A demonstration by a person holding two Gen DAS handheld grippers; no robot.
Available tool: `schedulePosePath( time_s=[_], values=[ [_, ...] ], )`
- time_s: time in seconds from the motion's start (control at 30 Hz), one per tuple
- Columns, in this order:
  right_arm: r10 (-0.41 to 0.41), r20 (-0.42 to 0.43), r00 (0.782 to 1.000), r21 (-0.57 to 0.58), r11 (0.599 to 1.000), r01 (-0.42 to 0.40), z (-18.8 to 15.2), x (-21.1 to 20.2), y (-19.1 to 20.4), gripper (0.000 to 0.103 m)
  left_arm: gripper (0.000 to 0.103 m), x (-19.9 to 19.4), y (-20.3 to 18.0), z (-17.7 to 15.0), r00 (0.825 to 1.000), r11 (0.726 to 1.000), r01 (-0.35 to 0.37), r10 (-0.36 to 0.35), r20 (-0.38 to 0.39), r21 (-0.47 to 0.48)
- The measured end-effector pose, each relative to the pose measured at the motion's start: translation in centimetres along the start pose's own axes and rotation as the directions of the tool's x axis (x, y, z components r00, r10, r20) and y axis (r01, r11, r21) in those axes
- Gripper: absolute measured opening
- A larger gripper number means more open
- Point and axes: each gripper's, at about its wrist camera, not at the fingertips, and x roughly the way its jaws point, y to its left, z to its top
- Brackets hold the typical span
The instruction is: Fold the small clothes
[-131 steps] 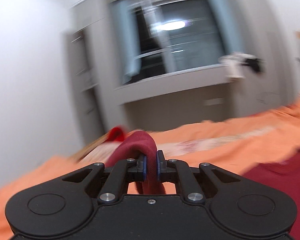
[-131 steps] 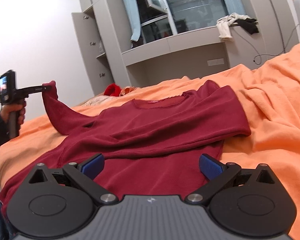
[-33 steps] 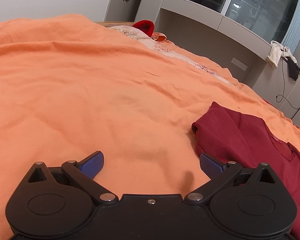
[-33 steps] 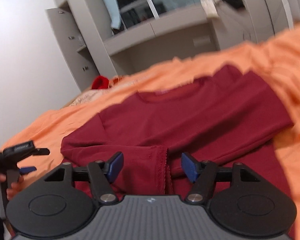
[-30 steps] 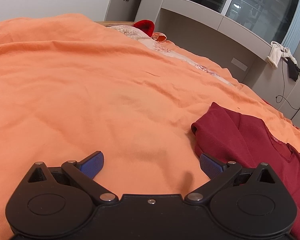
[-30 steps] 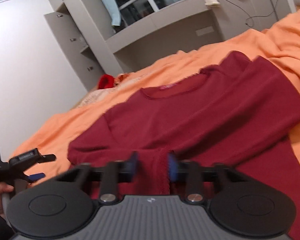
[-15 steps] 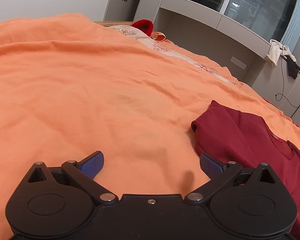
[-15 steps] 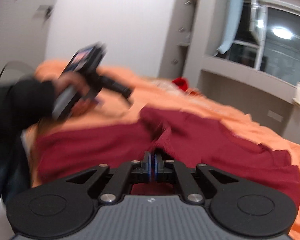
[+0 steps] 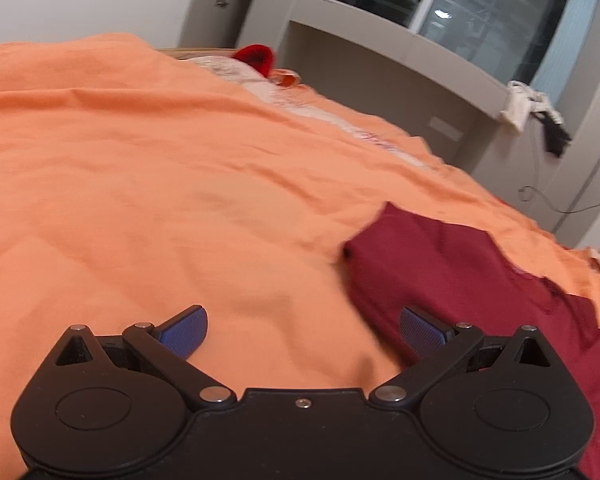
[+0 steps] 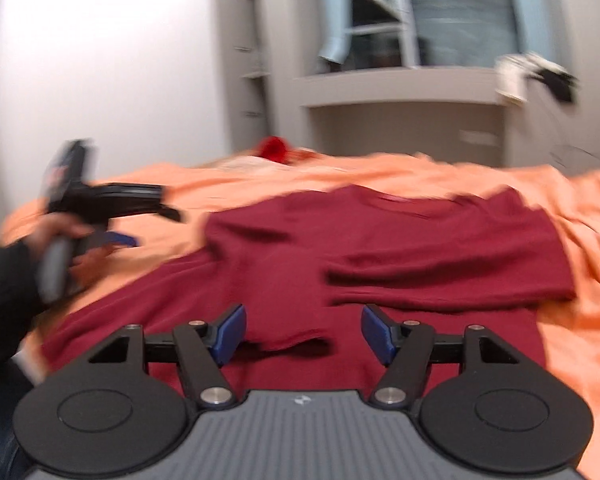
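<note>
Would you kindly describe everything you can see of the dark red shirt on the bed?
The shirt is dark red, soft knit-looking, long-sleeved with a round neckline facing away. It lies flat on the orange bedcover, both sleeves folded across the body, one cuff lying near the open right gripper. Neither gripper holds it; the open left gripper sits by its shoulder edge.

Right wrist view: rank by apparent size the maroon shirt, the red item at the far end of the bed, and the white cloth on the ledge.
1. maroon shirt, by far the largest.
2-3. white cloth and red item look about alike; both are far off and blurred, so I won't rank them.
</note>
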Motion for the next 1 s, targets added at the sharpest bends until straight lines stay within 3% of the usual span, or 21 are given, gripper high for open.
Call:
schedulePosePath(
  time_s=[0.1, 0.23, 0.37, 0.5, 0.77, 0.9, 1.0],
  values=[
    [-0.024, -0.036, 0.999, 0.060, 0.998, 0.026, 0.5, 1.5, -0.9, 0.067, 0.102, 0.2, -1.1, -0.3, 1.000, 0.999, 0.026, -0.026, -0.004, 0.025],
    [0.018, -0.118, 0.993, 0.106, 0.994, -0.006, 0.7, 3.7, -1.5, 0.062, 0.102, 0.8, -2.0, -0.5, 1.000, 0.998, 0.024, -0.023, -0.019, 0.054],
    [0.033, -0.148, 0.988, 0.125, 0.992, -0.015, 0.6, 4.8, -1.3, 0.022, 0.102, 1.3, -1.9, -0.4, 0.999, 0.998, 0.023, -0.021, -0.032, 0.057],
    [0.021, -0.124, 0.992, 0.013, 1.000, -0.019, 1.3, 4.0, -0.4, 0.007, 0.102, 1.6, -2.0, -0.5, 0.999, 0.998, 0.013, -0.010, -0.047, 0.062],
    [-0.052, 0.021, 0.998, -0.139, 0.989, 0.054, 6.4, 0.7, -1.0, 0.006, 0.102, 2.3, -3.3, -1.0, 0.996, 0.987, -0.043, 0.054, -0.066, 0.153],
    [-0.074, -0.041, 0.996, -0.125, 0.990, 0.068, 6.0, 2.1, -2.9, 0.007, 0.102, 2.5, -3.7, -1.1, 0.996, 0.982, -0.055, 0.068, -0.065, 0.179],
    [-0.098, -0.087, 0.991, -0.106, 0.990, 0.089, 4.2, 3.5, -4.2, 0.009, 0.102, 2.3, -3.1, -0.5, 0.998, 0.990, -0.042, 0.049, -0.047, 0.132]
  ],
)
